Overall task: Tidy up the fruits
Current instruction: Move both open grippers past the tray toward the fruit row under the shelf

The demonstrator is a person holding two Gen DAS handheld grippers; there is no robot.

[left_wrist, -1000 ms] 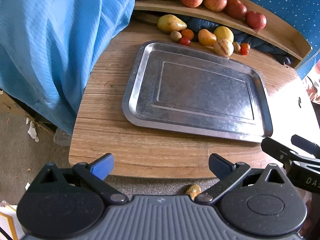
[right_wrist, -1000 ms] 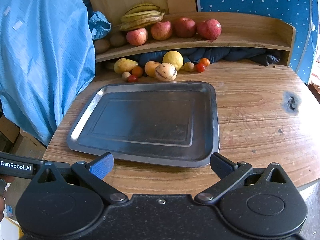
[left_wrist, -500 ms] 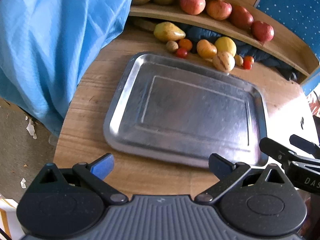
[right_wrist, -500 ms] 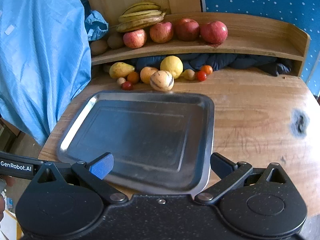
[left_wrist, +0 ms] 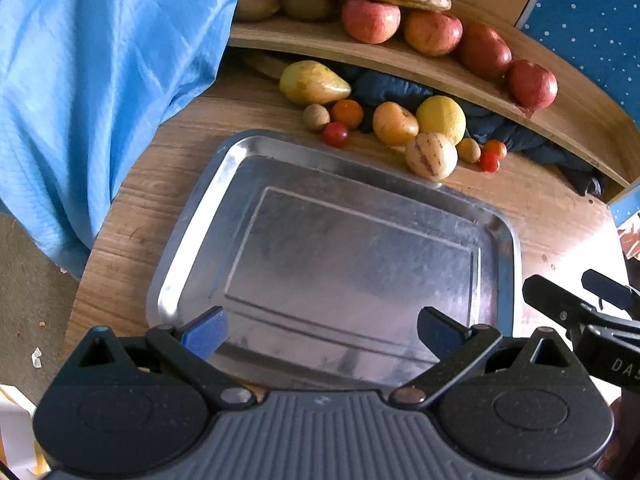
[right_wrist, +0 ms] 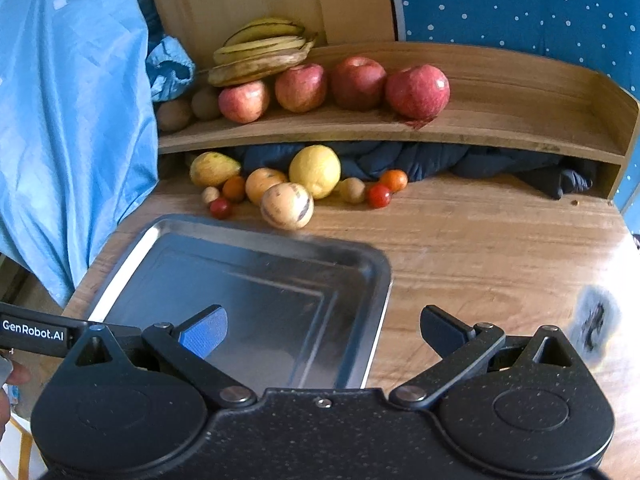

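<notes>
Two grippers up and nothing in either one! The left gripper [left_wrist: 320,330] hangs over the near edge of the shiny rectangular metal tray [left_wrist: 192,216], jaws spread wide and empty; the right gripper [right_wrist: 322,330] straddles the tray's right rim, jaws just as wide, holding nothing.

And the fruit? All waiting at the far edge of the round wooden desk [right_wrist: 480,248]: a pale striped round melon [right_wrist: 287,205] just beyond the tray's far rim, a big yellow lemon [right_wrist: 315,170] behind it, an orange oval fruit [right_wrist: 262,184], a yellow-green pear-shaped fruit [right_wrist: 212,168] toward the left, and small red tomatoes [right_wrist: 379,196] scattered between. Above them, four red apples [right_wrist: 418,90] and a bunch of browning bananas [right_wrist: 260,56] sit on the curved wooden shelf [right_wrist: 520,136]. The tray holds nothing yet, so by my reckoning the sorting hasn't started.

Watch the danger here: these fruits are round and packed touching each other, so a finger nudging the striped melon could send it rolling onto the tray or push the tomatoes away across the desk. Soft tomatoes could also burst under a hard squeeze.

Writing on show: "GenRobot.AI" [right_wrist: 33,330] in white on the left device, seen from the right wrist camera, and "DAS", cut off at the frame edge, on the right device.
</notes>
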